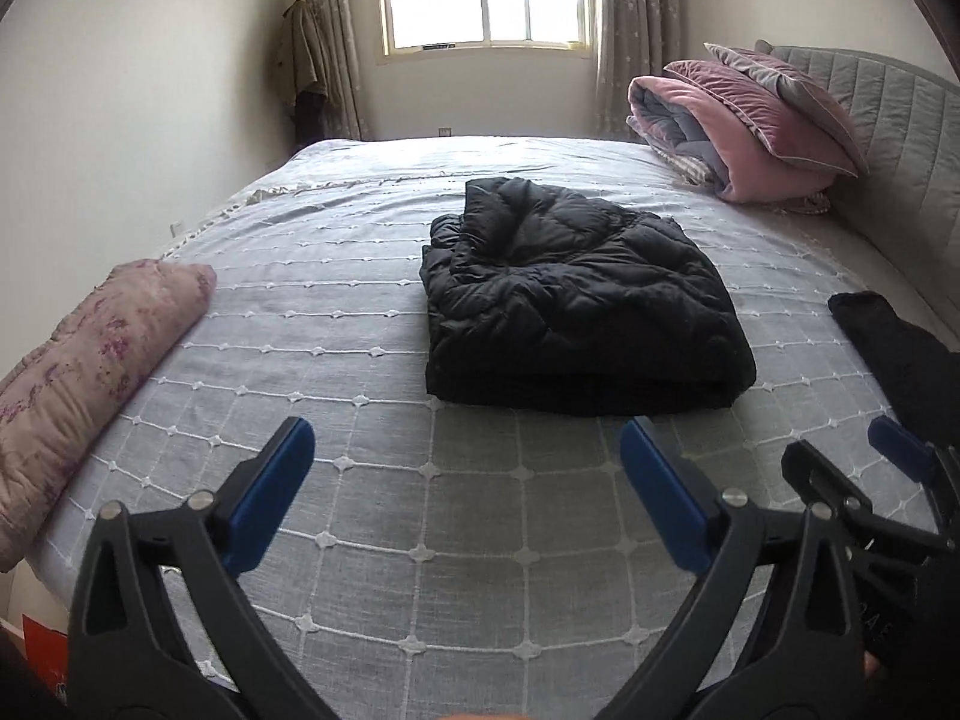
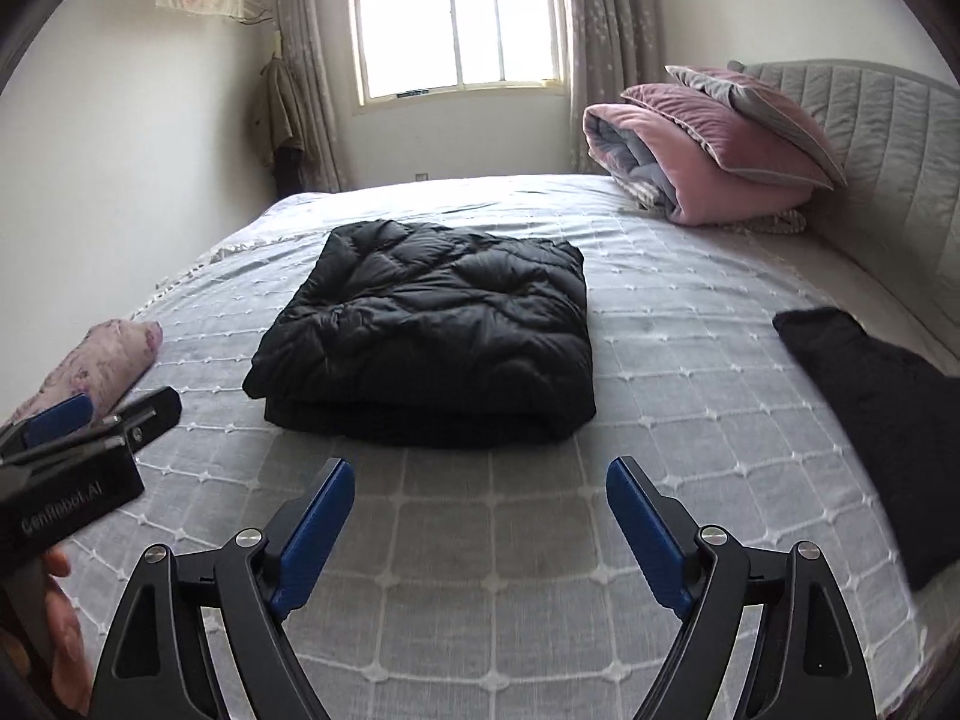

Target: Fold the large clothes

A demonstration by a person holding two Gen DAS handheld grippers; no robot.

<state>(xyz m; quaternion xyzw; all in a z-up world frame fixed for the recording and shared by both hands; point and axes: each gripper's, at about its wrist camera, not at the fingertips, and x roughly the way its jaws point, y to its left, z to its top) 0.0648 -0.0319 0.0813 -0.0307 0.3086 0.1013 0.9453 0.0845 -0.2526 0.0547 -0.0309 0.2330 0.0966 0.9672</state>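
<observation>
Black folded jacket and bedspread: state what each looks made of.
Black folded jacket: looks like thin synthetic shell over puffy filling, judging by its slight sheen and quilted, pillowy creases. Bedspread: apparently matte woven grey cloth, with raised white stitched grid lines and small knots at crossings.

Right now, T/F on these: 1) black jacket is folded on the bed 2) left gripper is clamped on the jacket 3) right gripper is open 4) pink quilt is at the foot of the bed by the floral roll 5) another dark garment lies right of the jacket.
1) True: the black jacket lies folded on the bed cover.
2) False: the left gripper is open, short of the jacket.
3) True: the right gripper is open and holds nothing.
4) False: the pink quilt is by the headboard, far from the floral roll.
5) True: the dark garment lies apart, to the right.
</observation>
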